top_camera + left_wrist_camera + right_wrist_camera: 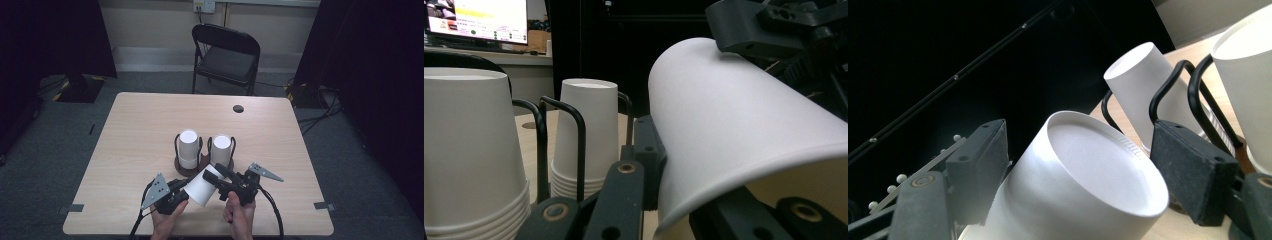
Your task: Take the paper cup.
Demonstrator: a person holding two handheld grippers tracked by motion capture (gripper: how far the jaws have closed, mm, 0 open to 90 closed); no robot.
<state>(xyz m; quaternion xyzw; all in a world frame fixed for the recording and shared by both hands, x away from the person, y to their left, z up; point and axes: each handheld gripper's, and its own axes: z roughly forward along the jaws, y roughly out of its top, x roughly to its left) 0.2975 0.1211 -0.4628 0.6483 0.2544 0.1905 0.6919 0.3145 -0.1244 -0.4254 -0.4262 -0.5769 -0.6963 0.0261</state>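
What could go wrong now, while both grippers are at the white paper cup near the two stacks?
1. The left gripper pinches the thin rim of the paper cup; it could crease.
2. The right gripper has its jaws apart around the cup's base, so the cup depends on that single grip and might tilt.
3. The cup stacks in the wire holder stand close; a swing could knock them.

Light wood-grain table [135, 125] standing on grey carpet, round cable hole [238, 108] sitting near its far edge, dark wire cup rack [189, 167] resting just nearer than its centre, bearing two stacks of upturned white paper cups [188, 148].
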